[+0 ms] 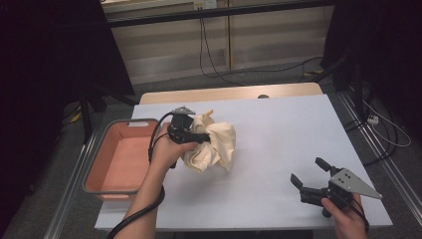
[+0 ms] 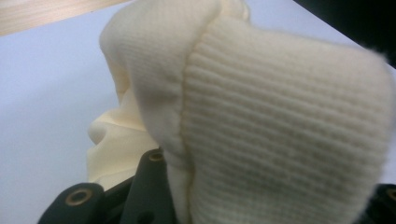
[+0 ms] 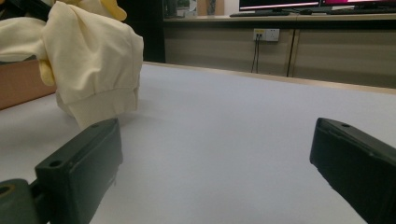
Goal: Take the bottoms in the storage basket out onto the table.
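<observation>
Left gripper (image 1: 201, 135): centre-left of the high view, clamped on cream garment (image 1: 214, 145).
Right gripper (image 1: 311, 175): lower right, jaws wide, nothing held.

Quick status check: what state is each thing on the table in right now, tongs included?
Left tongs: shut on the cream garment, holding it bunched above the table.
Cream garment: crumpled, gripped at a ribbed edge, lower folds hanging toward the table.
Right tongs: open, nothing between them, low over the table.
Orange bin: empty, at the table's left edge.
</observation>
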